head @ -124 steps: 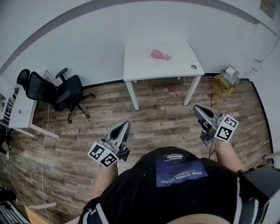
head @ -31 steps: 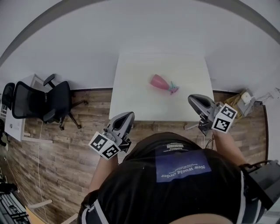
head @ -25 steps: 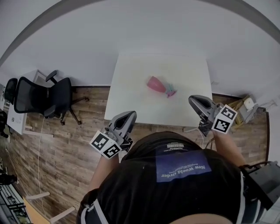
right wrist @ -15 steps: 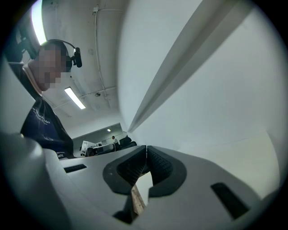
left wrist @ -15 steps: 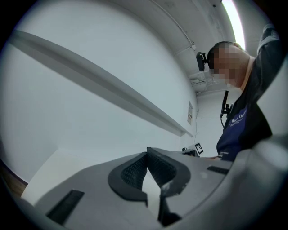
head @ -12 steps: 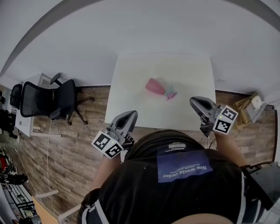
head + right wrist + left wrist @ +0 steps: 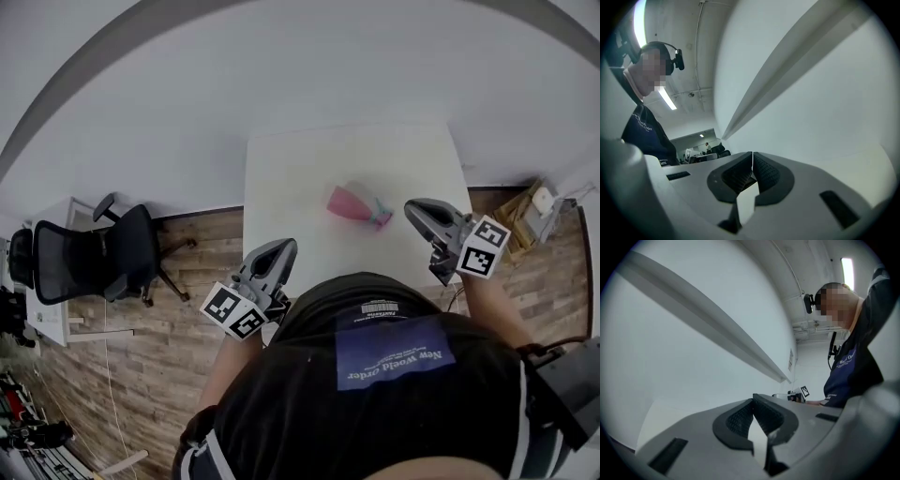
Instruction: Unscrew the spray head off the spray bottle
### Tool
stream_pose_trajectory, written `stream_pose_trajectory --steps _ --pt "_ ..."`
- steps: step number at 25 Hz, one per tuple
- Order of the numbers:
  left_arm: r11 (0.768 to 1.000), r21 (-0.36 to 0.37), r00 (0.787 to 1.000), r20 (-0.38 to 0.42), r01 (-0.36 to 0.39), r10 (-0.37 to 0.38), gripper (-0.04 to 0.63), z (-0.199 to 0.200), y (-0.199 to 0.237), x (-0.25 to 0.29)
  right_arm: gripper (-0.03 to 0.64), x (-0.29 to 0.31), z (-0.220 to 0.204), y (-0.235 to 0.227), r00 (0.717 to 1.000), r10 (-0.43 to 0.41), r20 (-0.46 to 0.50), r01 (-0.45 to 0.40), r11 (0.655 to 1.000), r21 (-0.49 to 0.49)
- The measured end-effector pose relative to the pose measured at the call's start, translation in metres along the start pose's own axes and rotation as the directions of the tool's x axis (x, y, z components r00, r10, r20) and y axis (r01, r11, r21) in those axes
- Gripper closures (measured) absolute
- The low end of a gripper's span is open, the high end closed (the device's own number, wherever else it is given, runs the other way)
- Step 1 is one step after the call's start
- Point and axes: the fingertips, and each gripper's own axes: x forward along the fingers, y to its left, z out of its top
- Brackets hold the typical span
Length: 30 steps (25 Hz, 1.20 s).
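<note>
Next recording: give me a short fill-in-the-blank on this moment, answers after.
The pink plastic spray bottle lies on its ___ on the white table.
The jaws of the left gripper are ___.
The right gripper holds ___.
In the head view, the black office chair stands ___ of the table.
Missing: side; shut; nothing; left.

Left gripper (image 7: 282,247) points level at the near edge of the table (image 7: 281,178), jaws pressed together, nothing between them. My right gripper (image 7: 413,206) is over the near right corner, also level, jaws together, empty. Both forearms reach forward beside my torso.
</note>
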Motion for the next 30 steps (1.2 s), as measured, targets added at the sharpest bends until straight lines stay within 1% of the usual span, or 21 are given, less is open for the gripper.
stream_pose_trajectory --steps 3,7,10,13,16,18,21,23,26,30 --pt "0.999 -0.003 0.999 -0.011 0.047 -0.047 0.593 0.009 0.028 -0.008 0.620 0.029 0.007 0.008 0.999 -0.038 0.003 0.038 0.999 -0.018" --pt "0.995 -0.029 0.995 -0.032 0.095 -0.096 0.592 0.013 0.076 -0.027 0.620 0.079 0.003 0.018 0.997 -0.071 -0.011 0.071 0.997 -0.015" --pt "0.992 -0.046 0.991 -0.061 0.114 -0.117 0.592 0.009 0.097 -0.031 0.620 0.097 -0.004 0.021 0.995 -0.090 -0.030 0.090 0.996 0.000" --pt "0.990 -0.061 0.988 -0.088 0.125 -0.130 0.592 0.000 0.107 -0.029 0.620 0.104 -0.010 0.021 0.994 -0.096 -0.050 0.096 0.995 0.002" --pt "0.989 -0.063 0.985 -0.101 0.131 -0.137 0.592 -0.007 0.105 -0.018 0.620 0.100 -0.012 0.014 0.994 -0.084 -0.063 0.084 0.996 0.000" --pt "0.991 -0.053 0.986 -0.103 0.124 -0.129 0.592 -0.010 0.101 -0.009 0.620 0.094 -0.011 0.005 0.995 -0.068 -0.067 0.068 0.998 0.000" --pt "0.996 -0.045 0.992 -0.098 0.079 -0.083 0.592 -0.014 0.096 0.010 0.620 0.082 -0.007 -0.016 0.997 -0.039 -0.072 0.040 0.999 0.010" --pt "0.998 -0.043 0.993 -0.103 0.048 -0.052 0.592 -0.020 0.082 0.027 0.620 0.066 -0.001 -0.029 0.997 -0.011 -0.071 0.012 1.000 0.017" --pt "0.999 -0.034 0.992 -0.124 0.025 -0.029 0.592 -0.032 0.060 0.053 0.620 0.039 0.005 -0.047 0.998 0.020 -0.066 -0.019 1.000 0.022" --pt "0.999 -0.012 0.984 -0.176 0.032 -0.034 0.592 -0.042 0.052 0.067 0.620 0.029 -0.002 -0.063 0.998 0.018 -0.064 -0.015 0.998 0.055"
